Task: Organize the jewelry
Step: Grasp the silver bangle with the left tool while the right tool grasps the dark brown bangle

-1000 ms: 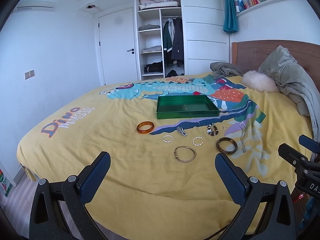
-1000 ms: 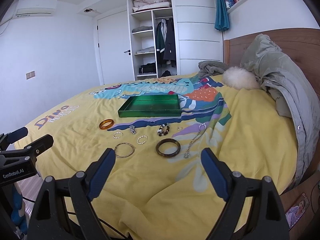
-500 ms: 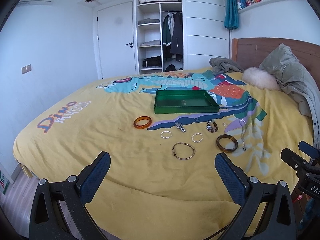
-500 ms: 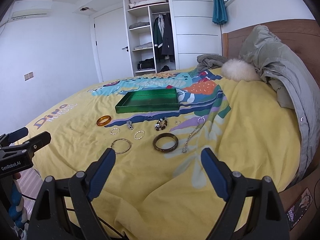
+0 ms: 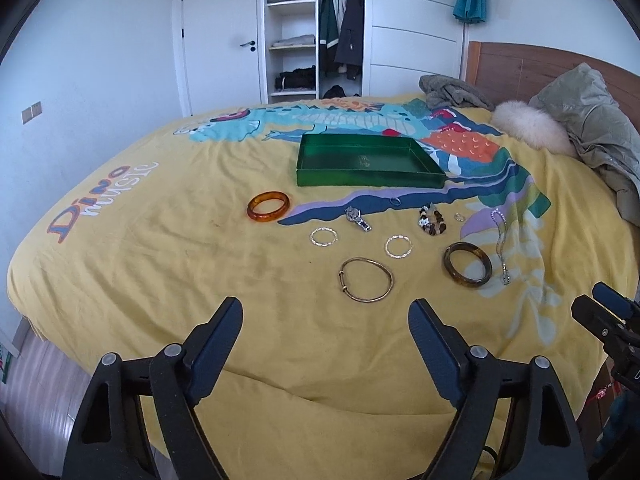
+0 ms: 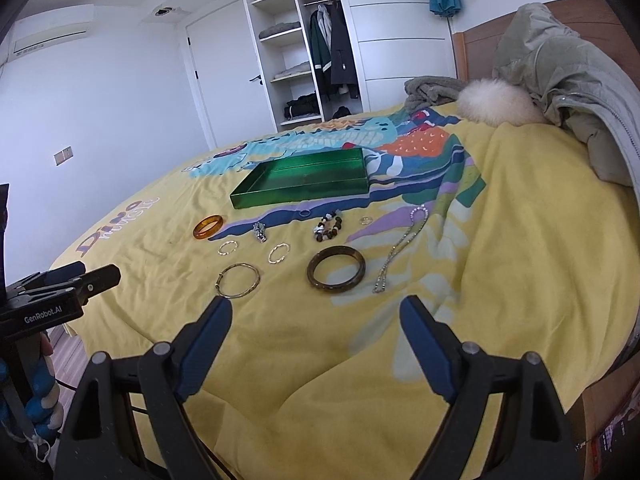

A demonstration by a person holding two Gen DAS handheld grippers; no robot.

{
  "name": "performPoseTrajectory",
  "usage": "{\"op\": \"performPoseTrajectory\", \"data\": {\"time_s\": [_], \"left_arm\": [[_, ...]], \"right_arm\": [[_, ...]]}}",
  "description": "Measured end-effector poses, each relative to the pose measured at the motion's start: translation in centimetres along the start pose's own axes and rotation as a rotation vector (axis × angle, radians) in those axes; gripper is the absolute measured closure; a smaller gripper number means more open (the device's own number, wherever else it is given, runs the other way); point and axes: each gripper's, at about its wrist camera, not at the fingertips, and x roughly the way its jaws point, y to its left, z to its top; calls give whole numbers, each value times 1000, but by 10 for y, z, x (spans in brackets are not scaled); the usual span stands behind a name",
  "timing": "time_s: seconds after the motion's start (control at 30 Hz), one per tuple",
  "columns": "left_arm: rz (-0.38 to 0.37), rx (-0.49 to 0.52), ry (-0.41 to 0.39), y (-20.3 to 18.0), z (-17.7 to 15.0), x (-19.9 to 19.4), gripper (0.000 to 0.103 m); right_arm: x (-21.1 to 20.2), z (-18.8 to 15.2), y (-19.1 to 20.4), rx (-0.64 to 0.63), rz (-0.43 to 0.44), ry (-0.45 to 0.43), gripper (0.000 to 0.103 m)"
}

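While every piece lies outside the green tray (image 5: 370, 179), sorting appears not yet begun; left gripper (image 5: 326, 330) and right gripper (image 6: 316, 328) hover wide open, empty. Next, in my judgement: close on the nearest thin gold bangle (image 5: 366, 279).

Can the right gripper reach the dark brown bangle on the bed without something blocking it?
Probably yes. The right gripper is open and points toward the dark brown bangle, with only bare yellow bedspread between them. The chain necklace lies close beside it, apart from it.

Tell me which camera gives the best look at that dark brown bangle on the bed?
The right wrist view: the dark brown bangle lies near the middle, large, its whole ring plain. The left wrist view shows it too, unhidden, but smaller and off to the right.
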Motion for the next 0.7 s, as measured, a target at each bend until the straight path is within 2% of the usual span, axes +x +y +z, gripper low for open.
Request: {"op": "performPoseTrajectory", "data": {"time_s": [0.07,0.13,0.2,0.27,0.43,0.7], "left_arm": [[-11,-5,31,0,3,17,28],[-31,-12,67,1,6,35,36],[-53,-18,97,2,9,52,39],[-68,-19,121,1,12,68,40],[-101,-21,190,-4,19,112,52],[-120,-30,283,-6,21,169,63]], "right_arm": [[13,4,-5,0,21,16,23],[28,8,-8,-6,47,31,33],[45,14,-13,-1,78,52,48],[64,21,-18,-6,86,73,55],[114,37,-31,-40,99,126,60],[183,47,-53,-94,108,233,65]]}}
